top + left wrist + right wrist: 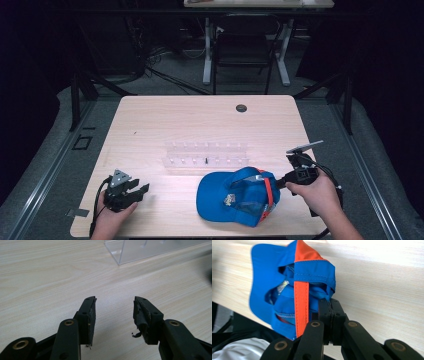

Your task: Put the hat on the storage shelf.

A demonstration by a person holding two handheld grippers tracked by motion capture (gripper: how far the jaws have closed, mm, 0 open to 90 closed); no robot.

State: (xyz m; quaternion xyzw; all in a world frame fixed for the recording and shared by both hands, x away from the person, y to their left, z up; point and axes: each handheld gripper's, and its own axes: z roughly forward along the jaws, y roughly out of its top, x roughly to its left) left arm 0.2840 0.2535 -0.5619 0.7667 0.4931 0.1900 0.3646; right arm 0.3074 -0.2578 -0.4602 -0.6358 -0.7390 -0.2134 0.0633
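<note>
Right gripper (329, 302) clenched on blue-and-orange fabric cap (235, 197), near table's (150, 115) front right edge. Lift slowly, keeping fabric pinched. Left gripper (115, 312) released, idle.

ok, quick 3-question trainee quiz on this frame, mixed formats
1. True or false: the right gripper is shut on the rear edge of the blue cap.
2. Multiple choice: what lies between the fingers of the left gripper? A) the cap B) a clear plastic rack C) nothing, just bare table
3. Fill in: beyond the cap, near the table's middle, stands a clear plastic ____.

Key: 1 true; 2 C; 3 rack
</note>
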